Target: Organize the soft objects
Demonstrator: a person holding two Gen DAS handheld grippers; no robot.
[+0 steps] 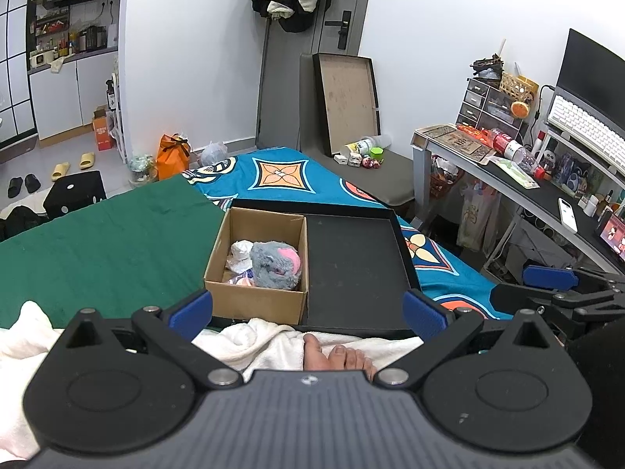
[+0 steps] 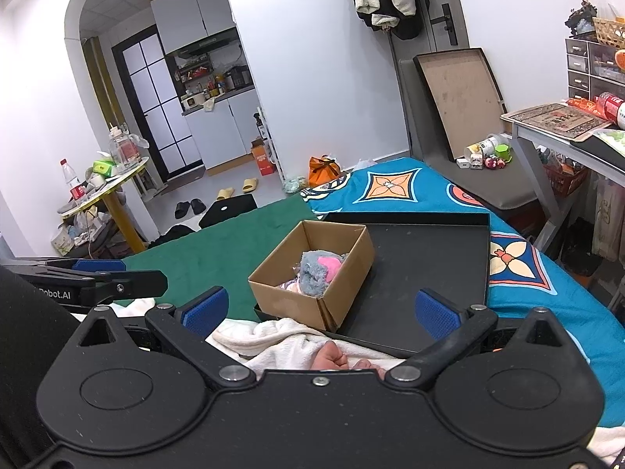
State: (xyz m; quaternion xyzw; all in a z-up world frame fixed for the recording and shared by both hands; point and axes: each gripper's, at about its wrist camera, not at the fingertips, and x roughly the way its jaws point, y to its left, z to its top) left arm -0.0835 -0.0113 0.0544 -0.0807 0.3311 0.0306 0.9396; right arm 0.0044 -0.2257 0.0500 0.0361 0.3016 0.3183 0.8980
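Observation:
A brown cardboard box (image 1: 256,297) stands in the left part of a black tray (image 1: 351,265) on the bed. In the box lie a grey and pink plush toy (image 1: 275,264) and a white soft item (image 1: 240,254). The right wrist view shows the same box (image 2: 347,269), plush toy (image 2: 318,267) and tray (image 2: 425,269). My left gripper (image 1: 308,308) is open and empty, held above the tray's near edge. My right gripper (image 2: 320,308) is open and empty, just short of the box. The right gripper also shows at the left wrist view's right edge (image 1: 554,289).
A white towel (image 1: 258,342) and a bare foot (image 1: 338,355) lie under the grippers. A green cloth (image 1: 105,242) and a blue patterned sheet (image 1: 289,172) cover the bed. A cluttered desk (image 1: 508,179) stands right, a grey chair (image 1: 375,168) behind, a yellow side table (image 2: 113,179) left.

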